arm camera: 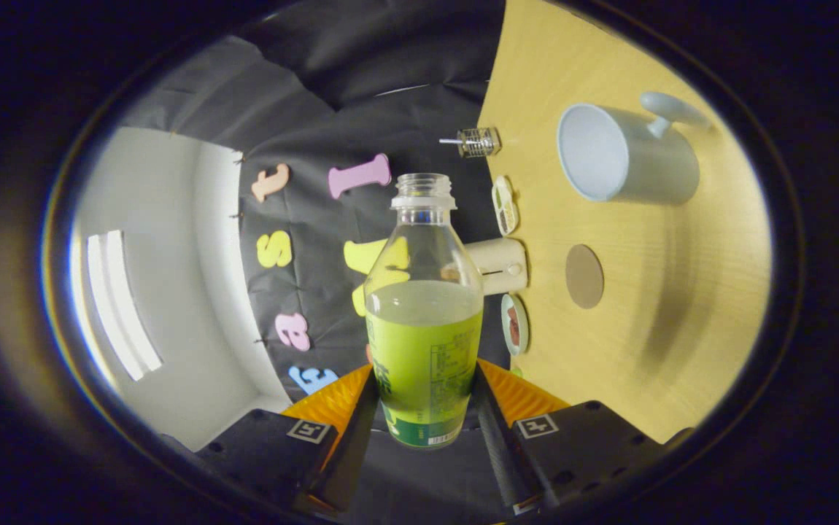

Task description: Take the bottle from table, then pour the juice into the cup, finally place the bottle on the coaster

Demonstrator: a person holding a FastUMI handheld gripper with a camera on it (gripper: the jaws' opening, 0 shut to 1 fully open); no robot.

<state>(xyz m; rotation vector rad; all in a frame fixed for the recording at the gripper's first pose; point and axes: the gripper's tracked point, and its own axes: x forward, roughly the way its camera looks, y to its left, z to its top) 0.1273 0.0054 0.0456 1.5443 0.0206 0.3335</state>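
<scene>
Gripper point(425, 408) tipped well over on its side, fingers point(496, 430) clamped on the lower body of the bottle point(424, 321), one against each flank. Bottle uncapped, part full of yellow-green juice point(423, 364), mouth pointing ahead of the fingers. Wooden table point(653, 335) runs off to one side. On it the pale cup point(627, 153), empty, well apart from the bottle's mouth. Round brown coaster point(584, 275) lies bare between cup and gripper. Small dishes point(505, 205) and a little glass jar point(479, 142) along the table's far edge.

Uncapped half-full juice bottle point(424, 313) between fingers point(496, 408); white cup point(627, 154), brown coaster point(584, 275) beyond.
</scene>
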